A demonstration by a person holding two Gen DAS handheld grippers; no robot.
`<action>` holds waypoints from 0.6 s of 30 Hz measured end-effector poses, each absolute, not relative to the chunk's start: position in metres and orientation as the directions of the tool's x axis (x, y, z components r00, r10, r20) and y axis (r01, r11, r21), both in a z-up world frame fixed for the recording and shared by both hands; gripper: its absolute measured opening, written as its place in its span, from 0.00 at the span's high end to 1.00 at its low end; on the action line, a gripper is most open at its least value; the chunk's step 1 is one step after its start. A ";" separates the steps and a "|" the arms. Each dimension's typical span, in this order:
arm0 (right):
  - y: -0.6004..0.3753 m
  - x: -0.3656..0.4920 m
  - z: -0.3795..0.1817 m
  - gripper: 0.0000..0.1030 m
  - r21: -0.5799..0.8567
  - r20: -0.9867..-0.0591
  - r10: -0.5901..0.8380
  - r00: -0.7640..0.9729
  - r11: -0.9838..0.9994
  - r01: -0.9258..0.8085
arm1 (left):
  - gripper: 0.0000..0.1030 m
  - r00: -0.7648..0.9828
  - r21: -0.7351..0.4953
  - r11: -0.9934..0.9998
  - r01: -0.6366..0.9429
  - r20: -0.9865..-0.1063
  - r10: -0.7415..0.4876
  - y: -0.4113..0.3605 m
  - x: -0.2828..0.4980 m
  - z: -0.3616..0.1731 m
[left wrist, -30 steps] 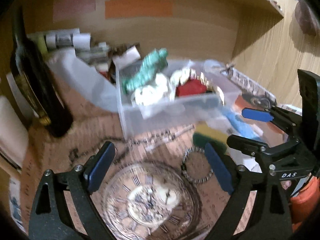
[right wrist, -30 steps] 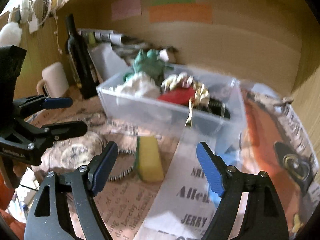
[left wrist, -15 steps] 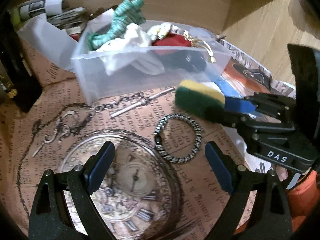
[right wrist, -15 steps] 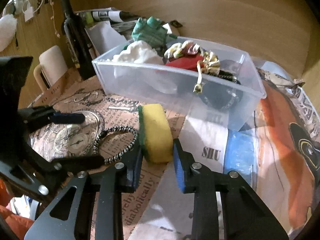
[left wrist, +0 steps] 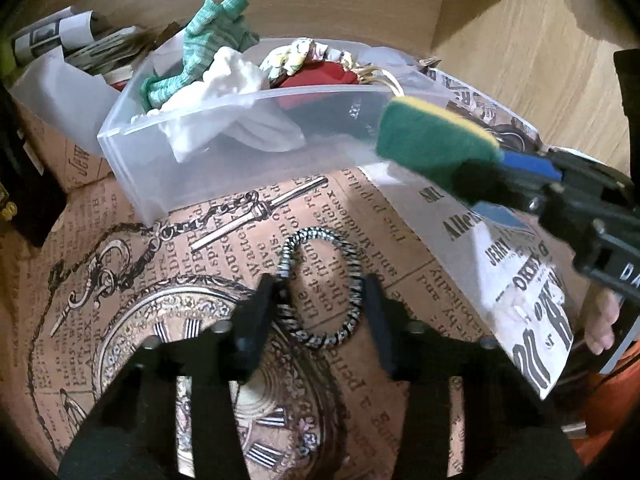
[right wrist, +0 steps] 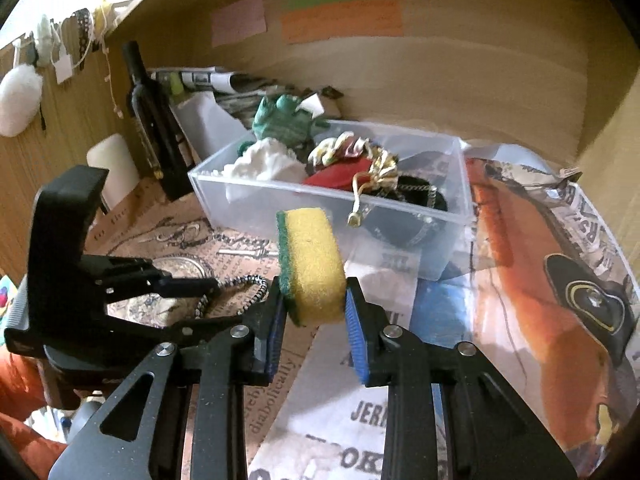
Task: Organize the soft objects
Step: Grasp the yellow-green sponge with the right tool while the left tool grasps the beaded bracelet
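Observation:
My right gripper [right wrist: 314, 304] is shut on a yellow and green sponge [right wrist: 312, 264] and holds it above the table, short of the clear plastic bin [right wrist: 452, 216]. The sponge [left wrist: 436, 142] and right gripper [left wrist: 496, 176] also show in the left wrist view. The bin [left wrist: 168, 168] holds a green sock [left wrist: 200, 48], white cloth [left wrist: 232, 76], a red item [left wrist: 320, 78] and other soft things. My left gripper [left wrist: 322, 298] has closed on a black-and-white braided hair tie [left wrist: 320, 288] lying on the table, squeezing it into an oval.
The table is covered with printed paper showing a pocket watch [left wrist: 224, 360]. A dark wine bottle [right wrist: 152, 124] and a white mug [right wrist: 112, 168] stand at the left. Rolled papers [right wrist: 208, 78] lie behind the bin. Wooden walls close the back and right.
My right gripper closed on the sponge and lifted it off the table. My left gripper moved forward and down and closed around the hair tie.

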State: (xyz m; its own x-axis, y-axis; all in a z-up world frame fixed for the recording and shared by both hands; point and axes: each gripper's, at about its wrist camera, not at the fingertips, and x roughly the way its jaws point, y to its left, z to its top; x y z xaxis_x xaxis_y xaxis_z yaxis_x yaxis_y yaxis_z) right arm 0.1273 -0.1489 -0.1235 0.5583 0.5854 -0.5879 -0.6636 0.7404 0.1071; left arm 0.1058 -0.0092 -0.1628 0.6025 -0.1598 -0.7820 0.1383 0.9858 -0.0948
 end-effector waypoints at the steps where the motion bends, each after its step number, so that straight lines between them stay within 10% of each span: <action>1: -0.149 0.127 -0.121 0.75 0.105 -0.583 0.585 0.564 0.742 -0.662 | 0.69 0.602 -0.098 0.985 0.141 -0.782 -0.164 -0.010 0.107 -0.162; 18: -0.167 0.122 -0.083 0.75 0.075 -0.466 0.586 0.663 0.773 -0.630 | 0.71 0.783 -0.092 0.990 0.107 -0.607 -0.141 0.009 0.090 -0.087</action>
State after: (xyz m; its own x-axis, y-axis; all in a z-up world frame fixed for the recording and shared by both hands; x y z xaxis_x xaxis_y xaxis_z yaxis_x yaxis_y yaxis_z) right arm 0.1225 -0.1672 -0.0831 0.6634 0.5856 -0.4657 -0.6298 0.7731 0.0750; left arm 0.0901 0.0087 -0.0867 0.7825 -0.1408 -0.6065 0.1067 0.9900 -0.0921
